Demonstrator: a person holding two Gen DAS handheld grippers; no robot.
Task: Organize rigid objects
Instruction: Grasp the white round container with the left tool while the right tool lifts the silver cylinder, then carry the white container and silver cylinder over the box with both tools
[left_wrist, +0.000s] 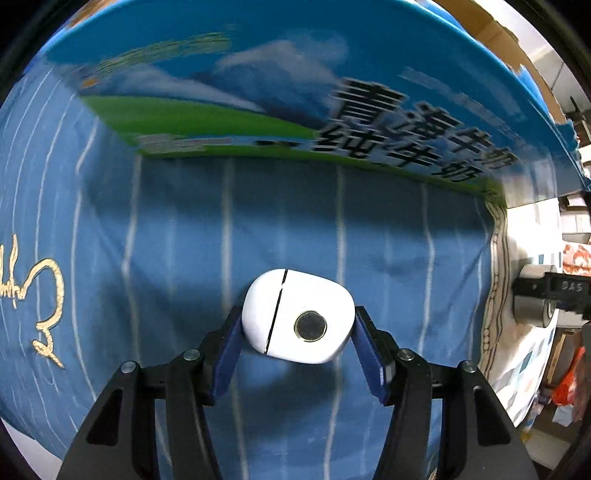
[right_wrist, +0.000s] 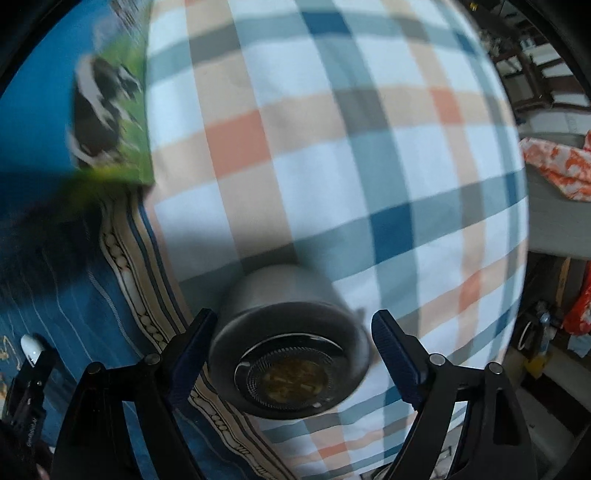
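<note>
My left gripper is shut on a white rounded case with a dark round disc on its face, and holds it above a blue striped cloth. In the right wrist view the same case shows at the lower left in that gripper. A grey metal cylinder with a round mesh end stands between the fingers of my right gripper, whose jaws are open with a small gap on each side. The cylinder also appears at the right edge of the left wrist view.
A large blue milk carton box with a cow picture lies behind the cloths. A checked white, orange and blue cloth covers the surface under the cylinder. Clutter and an orange patterned fabric sit beyond the right edge.
</note>
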